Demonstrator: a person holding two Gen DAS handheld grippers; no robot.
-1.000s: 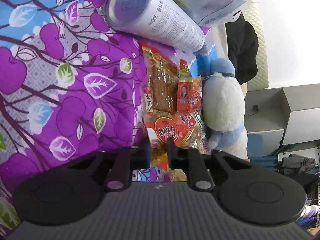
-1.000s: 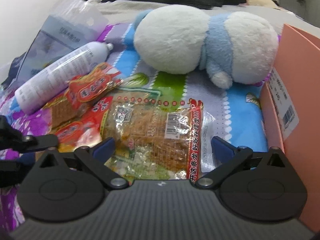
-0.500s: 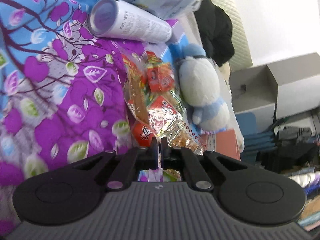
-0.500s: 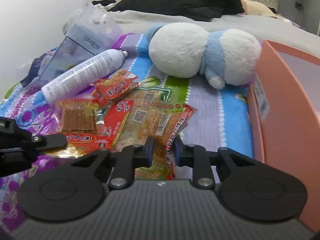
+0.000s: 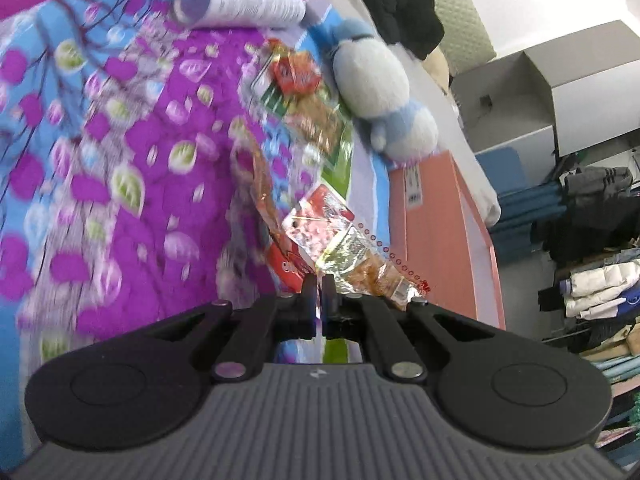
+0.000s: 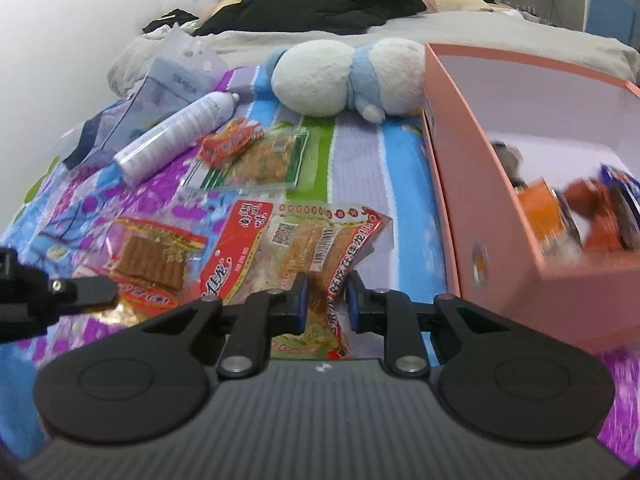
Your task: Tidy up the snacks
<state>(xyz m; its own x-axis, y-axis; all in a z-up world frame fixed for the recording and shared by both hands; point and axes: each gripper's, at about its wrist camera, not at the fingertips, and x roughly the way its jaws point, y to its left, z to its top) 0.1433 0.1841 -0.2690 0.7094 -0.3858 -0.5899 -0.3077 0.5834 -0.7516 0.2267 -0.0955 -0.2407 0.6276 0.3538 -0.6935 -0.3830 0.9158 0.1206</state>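
My right gripper (image 6: 324,300) is shut on the near edge of a red-bordered snack packet (image 6: 304,240) and holds it above the bedspread. My left gripper (image 5: 319,286) is shut on a brown-strip snack packet (image 6: 148,258), seen edge-on in the left wrist view (image 5: 288,256). The left gripper shows in the right wrist view (image 6: 92,290) at far left. A small red packet (image 6: 232,140) and a green-edged packet (image 6: 268,158) lie further back. A pink box (image 6: 480,208) at the right holds several snacks (image 6: 580,216).
A white spray can (image 6: 176,136) and a clear plastic bag (image 6: 160,96) lie at the back left. A white-and-blue plush toy (image 6: 348,76) lies beside the box's far corner. Black clothes (image 6: 332,0) lie on the bed behind.
Both grippers have lifted their packets off the pile and pulled back toward me. The green-edged packet beneath is now uncovered. The pink box's inside has come into the right wrist view.
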